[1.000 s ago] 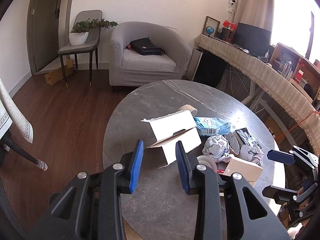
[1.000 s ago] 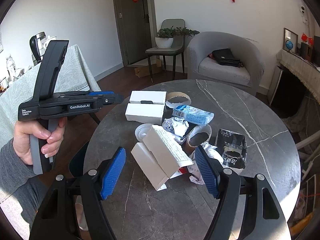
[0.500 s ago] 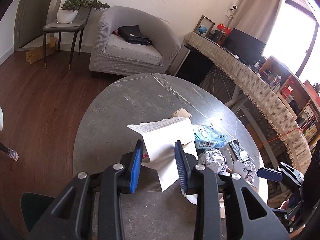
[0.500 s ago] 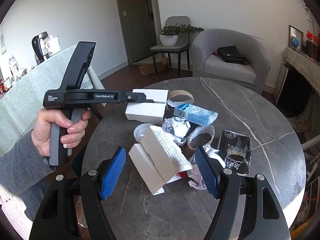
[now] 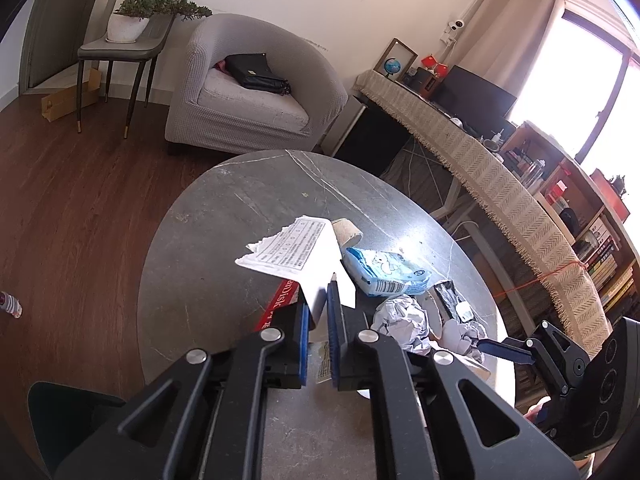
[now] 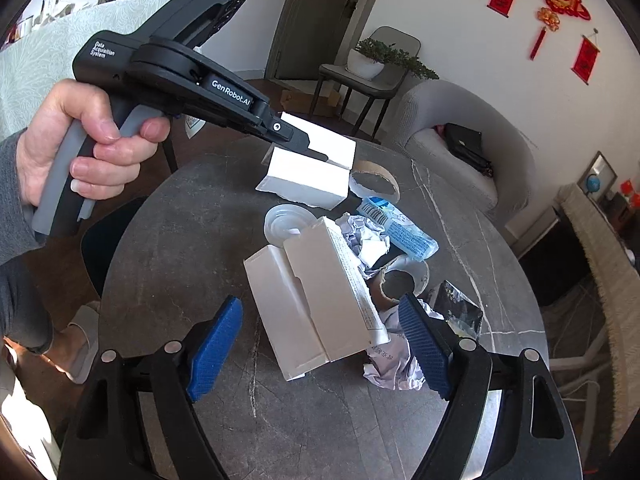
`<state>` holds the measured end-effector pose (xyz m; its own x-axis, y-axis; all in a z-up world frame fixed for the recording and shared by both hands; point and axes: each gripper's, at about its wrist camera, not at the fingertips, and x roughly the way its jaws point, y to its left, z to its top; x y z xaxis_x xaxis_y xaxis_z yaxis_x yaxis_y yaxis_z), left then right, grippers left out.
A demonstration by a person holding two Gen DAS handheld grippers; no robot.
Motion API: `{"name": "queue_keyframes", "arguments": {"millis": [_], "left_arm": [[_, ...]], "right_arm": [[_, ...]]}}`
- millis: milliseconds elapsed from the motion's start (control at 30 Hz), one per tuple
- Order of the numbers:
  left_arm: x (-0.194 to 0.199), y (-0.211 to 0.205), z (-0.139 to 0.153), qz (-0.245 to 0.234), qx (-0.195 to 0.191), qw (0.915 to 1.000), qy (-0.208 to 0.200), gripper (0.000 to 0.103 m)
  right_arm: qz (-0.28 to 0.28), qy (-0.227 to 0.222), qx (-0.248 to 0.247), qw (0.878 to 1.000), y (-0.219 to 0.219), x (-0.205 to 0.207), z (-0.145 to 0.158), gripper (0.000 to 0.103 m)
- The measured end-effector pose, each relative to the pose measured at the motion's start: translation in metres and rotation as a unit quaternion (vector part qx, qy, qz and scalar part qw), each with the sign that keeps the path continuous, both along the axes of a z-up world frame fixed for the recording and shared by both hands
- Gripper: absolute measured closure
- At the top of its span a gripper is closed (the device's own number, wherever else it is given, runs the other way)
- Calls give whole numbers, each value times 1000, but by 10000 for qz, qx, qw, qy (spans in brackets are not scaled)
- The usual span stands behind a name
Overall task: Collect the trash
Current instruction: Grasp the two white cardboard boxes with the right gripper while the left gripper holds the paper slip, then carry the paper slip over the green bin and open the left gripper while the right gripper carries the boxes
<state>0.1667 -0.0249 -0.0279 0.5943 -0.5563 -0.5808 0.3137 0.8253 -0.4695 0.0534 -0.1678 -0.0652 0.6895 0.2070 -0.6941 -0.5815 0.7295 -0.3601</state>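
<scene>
On the round grey table (image 6: 180,248) lies a heap of trash. My left gripper (image 5: 318,298) is shut on the wall of an open white carton (image 5: 296,252) with a printed label. In the right wrist view a hand holds the left gripper (image 6: 316,154), its tips on the white carton (image 6: 308,180) at the table's far side. My right gripper (image 6: 320,306) hangs over a second white box (image 6: 320,300). Its jaws are opening, and the box lies between the fingers without the pads touching it.
Around the boxes lie a blue tissue pack (image 6: 400,228), crumpled paper (image 6: 368,236), a tape roll (image 6: 374,178), a clear lid (image 6: 286,224), a paper cup (image 6: 404,276) and a black foil bag (image 6: 460,312). A grey armchair (image 5: 248,100) stands beyond the table; a dark seat (image 6: 108,240) is at its left edge.
The left jaws have closed onto the white carton's wall. The right gripper has rolled, come nearer the second white box, and its jaws stand wider.
</scene>
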Motion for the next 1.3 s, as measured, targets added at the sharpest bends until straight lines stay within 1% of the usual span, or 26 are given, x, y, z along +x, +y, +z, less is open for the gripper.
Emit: {"name": "queue_keyframes", "arguments": {"millis": [100,200,267,400,433,500,567,800,867,933,1067,1133,1300], "left_arm": [[-7,2,4,-18,2,10000,-45,97],[-14,3,9,-43,18,9999,-96,98],[-18,4,11,-53,63,9999,-131,98],[-22,9,19,-78,-4,9998,-163,98],[-24,10,21,-79,-6,9998,-175,98],[-28,12,25,-72,30,9997,-219,98],[-31,15,27,-68,41,9997,-249,98],[-44,26,36,25,139,9992,-362,98],[-48,31,38,57,143,9992,-375,98],[-52,35,41,64,150,9991,-398,98],[-59,40,45,67,200,9988,-450,98],[-62,45,45,96,259,9984,-484,98],[-67,64,46,243,326,9980,-478,98]], "right_arm": [[-3,-106,-374,9992,11,-1,-9,22],[-32,-129,-495,9987,17,1,-13,22],[-32,-89,-423,9991,17,1,-11,31],[-152,-55,-440,9989,13,5,-9,38],[-189,-9,-392,9991,11,6,-9,41],[-287,22,-203,9994,5,8,-4,45],[-335,105,101,9993,-3,9,5,47],[-504,189,947,9940,-17,13,36,48],[-575,397,1329,9887,-21,17,41,48],[-715,752,1816,9779,-27,23,42,48],[-844,1016,2526,9585,-37,26,48,48],[-847,981,2686,9545,-36,25,54,48],[-814,910,2842,9510,-24,24,63,48]]}}
